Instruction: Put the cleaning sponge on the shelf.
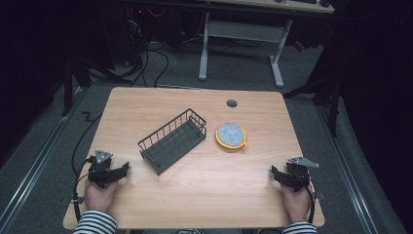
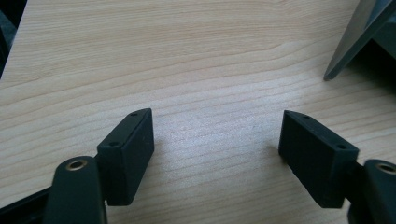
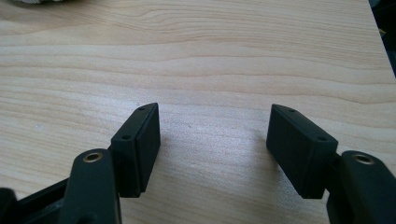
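Left hand-held gripper and right hand-held gripper rest at the near desk corners, jaws spread, empty. Start position, I judge; next, a reach inward. Dark wire rectangular basket sits mid-desk, empty; round yellow-rimmed grey scouring pad just right of it

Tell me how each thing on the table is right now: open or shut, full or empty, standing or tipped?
left gripper: open, nothing between its jaws, resting near the table's front left edge.
right gripper: open, nothing between its jaws, near the front right edge.
wire basket: upright, empty, lying slantwise mid-table.
round yellow-rimmed pad: lying flat, grey face up, just right of the basket, untouched.
table: bare wood around them.
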Demonstrator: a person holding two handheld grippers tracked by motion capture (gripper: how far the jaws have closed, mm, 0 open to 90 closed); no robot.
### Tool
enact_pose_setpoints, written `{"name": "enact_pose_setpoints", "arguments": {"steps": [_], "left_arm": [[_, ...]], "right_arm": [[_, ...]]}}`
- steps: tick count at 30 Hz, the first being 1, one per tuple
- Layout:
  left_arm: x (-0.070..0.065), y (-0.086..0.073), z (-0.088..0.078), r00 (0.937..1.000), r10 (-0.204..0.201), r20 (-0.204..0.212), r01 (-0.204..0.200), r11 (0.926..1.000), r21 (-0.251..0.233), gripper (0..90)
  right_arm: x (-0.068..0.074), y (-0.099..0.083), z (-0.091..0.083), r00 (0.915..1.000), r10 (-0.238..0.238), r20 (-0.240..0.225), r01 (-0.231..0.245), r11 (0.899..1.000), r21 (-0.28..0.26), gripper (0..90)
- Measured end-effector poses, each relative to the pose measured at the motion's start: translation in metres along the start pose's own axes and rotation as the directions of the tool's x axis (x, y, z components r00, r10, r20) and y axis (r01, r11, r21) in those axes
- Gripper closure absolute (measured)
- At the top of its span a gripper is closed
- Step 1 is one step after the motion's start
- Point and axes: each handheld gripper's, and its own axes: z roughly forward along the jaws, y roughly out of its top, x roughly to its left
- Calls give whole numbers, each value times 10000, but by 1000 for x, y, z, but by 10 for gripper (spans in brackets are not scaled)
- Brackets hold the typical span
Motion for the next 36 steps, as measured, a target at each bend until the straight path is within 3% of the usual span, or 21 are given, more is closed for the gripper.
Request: {"name": "enact_pose_setpoints", "arguments": {"steps": [9, 12, 16, 19, 25, 29, 36], "left_arm": [[0, 0, 0, 10000, 39, 8, -39, 10000, 15, 262], [1, 0, 0, 10000, -39, -19, 39, 9999, -109, 325], [3, 4, 0, 9988, -335, 347, 334, 9994, 14, 338], [2, 8, -1, 9982, -300, 520, 299, 9995, 28, 338], [-3, 17, -15, 9938, -348, 1061, 384, 9987, -327, 378], [-6, 28, -24, 9893, -210, 1441, 298, 9978, -592, 377], [-6, 46, -36, 9809, -320, 1918, 500, 9947, -896, 368]], "right_arm": [[0, 0, 0, 10000, -25, -26, 25, 10000, 4, 348], [0, 0, 0, 10000, -39, -36, 39, 10000, 4, 344], [0, 0, 0, 10000, -56, -56, 56, 10000, 11, 340], [0, 0, 0, 9999, -66, -89, 66, 10000, -1, 338], [0, 0, 0, 9999, -78, -103, 78, 10000, 2, 332], [1, 0, 0, 9999, -97, -125, 97, 10000, 7, 329], [1, 0, 0, 9999, -106, -125, 107, 9999, 7, 327]]}}
